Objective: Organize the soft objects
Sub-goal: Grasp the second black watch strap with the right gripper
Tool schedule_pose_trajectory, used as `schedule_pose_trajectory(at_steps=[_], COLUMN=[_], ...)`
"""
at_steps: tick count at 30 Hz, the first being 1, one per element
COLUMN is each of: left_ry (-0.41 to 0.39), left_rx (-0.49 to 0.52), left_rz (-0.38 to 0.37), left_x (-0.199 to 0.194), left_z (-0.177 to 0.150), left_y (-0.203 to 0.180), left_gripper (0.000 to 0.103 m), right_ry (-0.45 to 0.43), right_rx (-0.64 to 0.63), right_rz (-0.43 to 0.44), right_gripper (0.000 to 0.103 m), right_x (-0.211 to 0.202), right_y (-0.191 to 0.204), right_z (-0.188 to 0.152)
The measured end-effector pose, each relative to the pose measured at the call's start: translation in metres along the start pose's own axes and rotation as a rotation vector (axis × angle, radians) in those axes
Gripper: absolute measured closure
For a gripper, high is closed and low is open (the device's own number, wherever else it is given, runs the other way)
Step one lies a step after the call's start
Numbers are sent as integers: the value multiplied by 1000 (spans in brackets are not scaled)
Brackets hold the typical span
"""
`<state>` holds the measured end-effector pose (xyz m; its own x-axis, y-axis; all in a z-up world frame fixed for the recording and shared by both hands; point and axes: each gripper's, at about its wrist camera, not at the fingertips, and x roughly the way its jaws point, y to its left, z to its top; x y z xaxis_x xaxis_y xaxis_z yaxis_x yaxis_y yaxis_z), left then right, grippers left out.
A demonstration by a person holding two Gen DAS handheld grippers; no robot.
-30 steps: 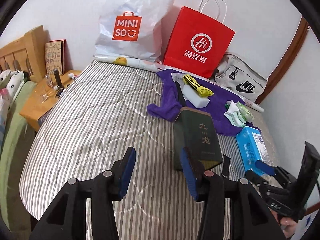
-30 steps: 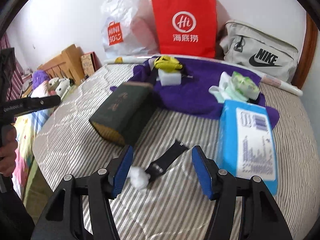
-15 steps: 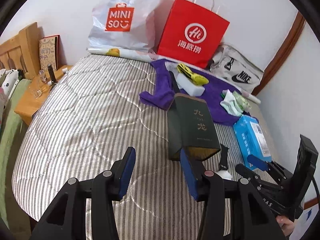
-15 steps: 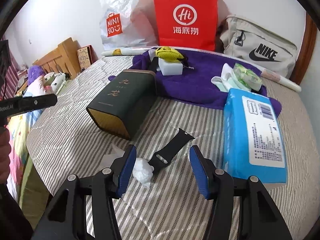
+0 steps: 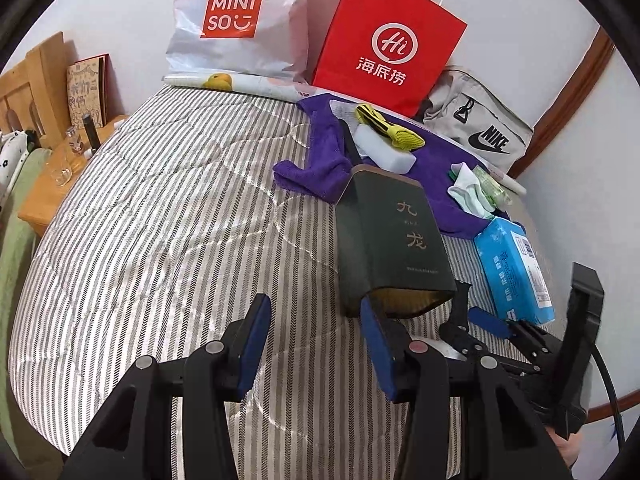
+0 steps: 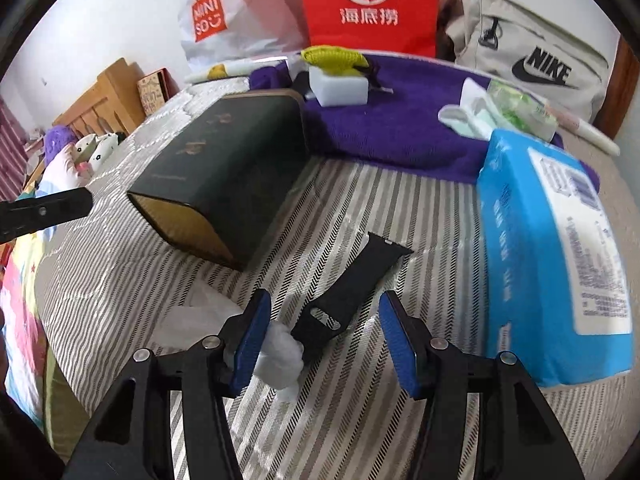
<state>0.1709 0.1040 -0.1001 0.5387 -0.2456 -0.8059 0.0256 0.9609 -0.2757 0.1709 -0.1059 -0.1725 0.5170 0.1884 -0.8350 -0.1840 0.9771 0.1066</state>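
On the striped bed, my right gripper (image 6: 324, 332) is open, its jaws on either side of a black strap (image 6: 352, 288) and a white crumpled tissue (image 6: 280, 356) that touches the left pad. A dark green box (image 6: 224, 172) lies to the left, a blue tissue pack (image 6: 552, 256) to the right. A purple towel (image 6: 400, 128) behind holds a white sponge (image 6: 340, 86), a yellow item (image 6: 334, 58) and white socks (image 6: 468, 114). My left gripper (image 5: 316, 336) is open and empty over bare bed, just short of the green box (image 5: 392, 236).
A red paper bag (image 5: 388, 44), a white Miniso bag (image 5: 236, 20) and a grey Nike bag (image 5: 480, 128) stand against the far wall. A wooden bedside table (image 5: 52, 184) with small glasses sits at the bed's left. The bed's near edge lies below both grippers.
Both grippers have moved forward and lower toward the bed. The right gripper has closed in on the black strap and the tissue, which now sit between its jaws. Both stay open.
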Motion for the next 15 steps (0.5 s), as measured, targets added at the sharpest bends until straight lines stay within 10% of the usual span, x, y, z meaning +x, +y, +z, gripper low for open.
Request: schedule_pose_trajectory(at_steps=[9, 13, 15], left_ry=[21, 23, 17], left_rx=[-2, -5, -9], left_rz=[-9, -3, -4], left_x=[9, 9, 6], left_z=[-1, -2, -1], left_y=[3, 6, 8], left_gripper=[59, 59, 59], right_ry=[-26, -54, -46], right_rx=[-77, -85, -74], right_rz=[-66, -59, -33], right_gripper=[42, 80, 82], right_x=[14, 13, 11], right_y=[14, 8, 2], right_z=[5, 8, 9])
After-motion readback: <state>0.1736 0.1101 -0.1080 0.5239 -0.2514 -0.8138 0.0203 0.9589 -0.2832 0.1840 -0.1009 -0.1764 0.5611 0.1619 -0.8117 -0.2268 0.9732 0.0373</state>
